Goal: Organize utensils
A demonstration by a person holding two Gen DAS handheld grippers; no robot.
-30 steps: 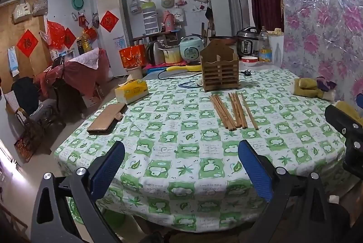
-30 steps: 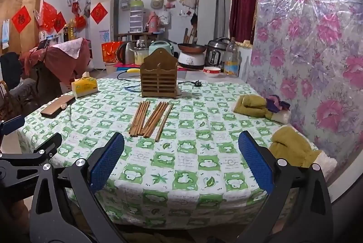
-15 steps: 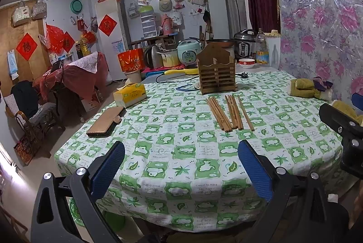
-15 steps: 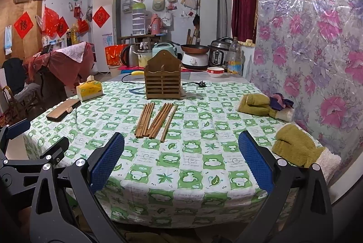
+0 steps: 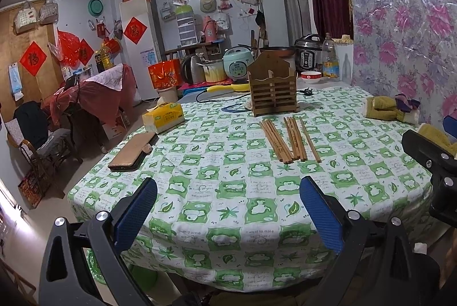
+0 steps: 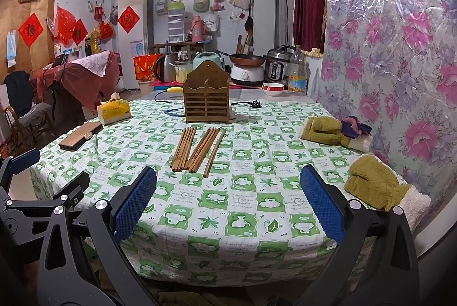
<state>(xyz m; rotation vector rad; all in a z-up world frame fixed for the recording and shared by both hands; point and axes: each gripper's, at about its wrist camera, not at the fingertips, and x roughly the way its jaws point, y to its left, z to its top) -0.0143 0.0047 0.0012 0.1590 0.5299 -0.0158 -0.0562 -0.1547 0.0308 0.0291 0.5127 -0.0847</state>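
Chopsticks [image 5: 288, 140] lie loose in two rough bunches on the green-checked cloth of the bench [image 5: 228, 209], just in front of the wooden slatted holder [image 5: 272, 90] that stands upright toward the far side. Your left tool [image 5: 228, 209] hangs at the near edge of the bench with its blue pads [image 5: 137, 210] spread wide and nothing between them. Your right tool [image 6: 228, 201] sits likewise, pads [image 6: 320, 203] apart and bare, well short of the chopsticks [image 6: 197, 149]. A phone in a tan case [image 5: 132, 150] and a yellow tissue pack [image 5: 164, 117] lie off to the left; olive mittens [image 6: 374, 186] rest at the right.
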